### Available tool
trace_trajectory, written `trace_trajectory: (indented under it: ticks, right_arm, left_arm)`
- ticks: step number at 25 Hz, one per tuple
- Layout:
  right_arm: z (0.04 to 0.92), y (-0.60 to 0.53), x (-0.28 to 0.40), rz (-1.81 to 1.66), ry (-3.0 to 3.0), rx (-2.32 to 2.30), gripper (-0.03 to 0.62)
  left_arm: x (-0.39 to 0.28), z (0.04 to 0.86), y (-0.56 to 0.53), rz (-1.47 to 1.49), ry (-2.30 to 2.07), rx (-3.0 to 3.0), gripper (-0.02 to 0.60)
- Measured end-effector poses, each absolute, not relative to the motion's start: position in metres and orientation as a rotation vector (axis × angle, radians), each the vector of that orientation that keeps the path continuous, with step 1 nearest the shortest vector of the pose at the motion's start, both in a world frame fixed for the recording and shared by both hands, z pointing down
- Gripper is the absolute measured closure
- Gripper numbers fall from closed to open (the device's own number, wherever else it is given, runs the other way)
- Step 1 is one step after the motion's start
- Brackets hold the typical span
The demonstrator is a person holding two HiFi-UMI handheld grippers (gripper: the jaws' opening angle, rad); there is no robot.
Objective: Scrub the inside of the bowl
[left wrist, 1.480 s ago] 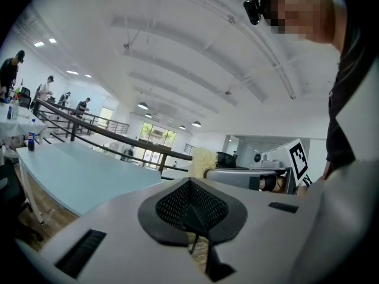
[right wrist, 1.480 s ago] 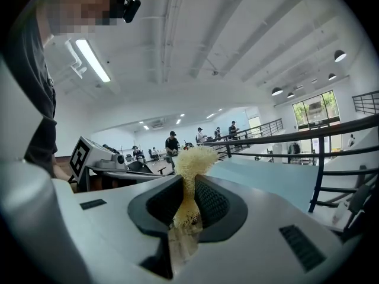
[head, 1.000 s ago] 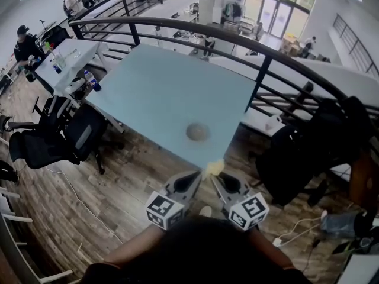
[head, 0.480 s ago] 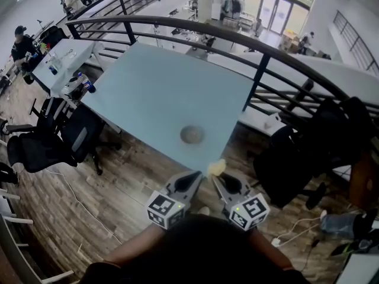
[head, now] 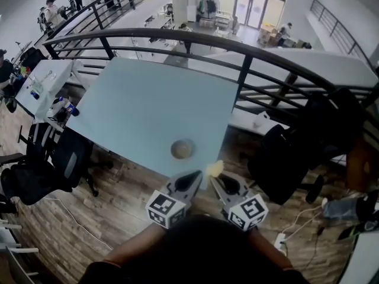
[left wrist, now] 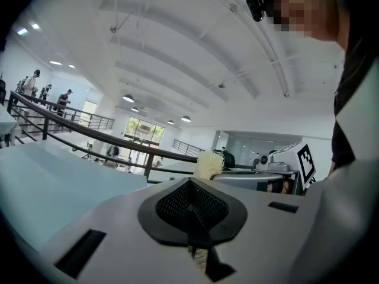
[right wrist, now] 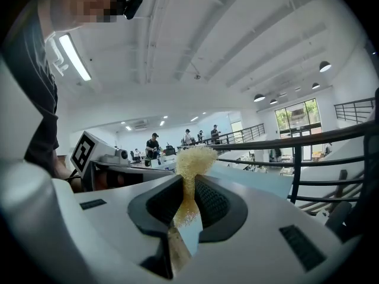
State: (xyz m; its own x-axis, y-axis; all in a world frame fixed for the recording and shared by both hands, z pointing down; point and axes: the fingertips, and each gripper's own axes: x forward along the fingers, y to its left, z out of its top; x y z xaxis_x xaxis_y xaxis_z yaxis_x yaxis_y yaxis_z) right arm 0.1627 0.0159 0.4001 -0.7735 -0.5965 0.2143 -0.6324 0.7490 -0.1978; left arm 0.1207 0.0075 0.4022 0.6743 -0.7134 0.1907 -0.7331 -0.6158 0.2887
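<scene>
Scrubber [head: 214, 168], a pale yellow fibrous tuft, pokes out past the right gripper [head: 217, 181] in the head view, over the near edge of the pale blue table [head: 136, 105]. The left gripper [head: 194, 177] is just beside it. The bowl [head: 182, 149] stands alone near that edge, apart from both grippers. With nothing bracing it, I judge that a sideways scrubbing push could slide it off the table. The marker cubes [head: 164, 209] carry only black-and-white square patterns, with no letters.

Left gripper view: the jaws meet with nothing between them, so this gripper would have to open before it could steady the bowl. No print shows here.

Right gripper view: the jaws are clamped on the scrubber's thin lower end, and the bushy head stands free above. Held by so little, the tuft may bend or pull loose under pressure, and the hard jaw tips could then knock the bowl. No brand or label can be read.
</scene>
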Motion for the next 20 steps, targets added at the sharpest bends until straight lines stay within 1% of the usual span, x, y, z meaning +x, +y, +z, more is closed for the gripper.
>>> trace_trajectory:
  ticks: [4, 12, 20]
  right_arm:
    - [0.398, -0.015, 0.149, 0.400, -2.802, 1.069, 0.528]
    - [0.390, -0.062, 0.099, 0.393, -2.788, 1.166, 0.528]
    - [0.392, -0.088, 0.055, 0.417, -2.737, 1.258, 0.528]
  left_arm:
    - [0.104, 0.396, -0.023, 0.073, -1.092, 2.588, 0.584]
    - [0.053, 0.391, -0.076, 0.100, -1.024, 2.636, 0.584]
    - [0.008, 0.406, -0.105, 0.148, -0.929, 2.636, 0.583]
